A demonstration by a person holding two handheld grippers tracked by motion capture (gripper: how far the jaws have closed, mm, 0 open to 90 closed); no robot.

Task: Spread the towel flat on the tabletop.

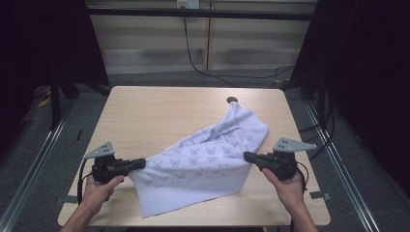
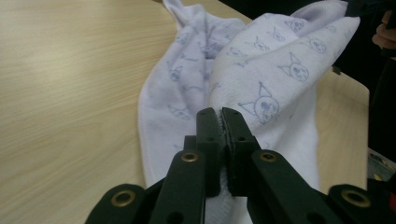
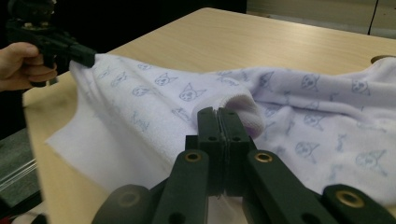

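From above, the left gripper (image 1: 140, 163) and right gripper (image 1: 247, 156) each pinched one towel (image 1: 203, 159) at 9 and 3 o'clock over one table (image 1: 145, 111). In the left gripper view, jaws clamped cloth. In the right gripper view, likewise.

Left claw (image 1: 140, 164) and right claw (image 1: 247, 156) point inward at each other, both clamped tight.
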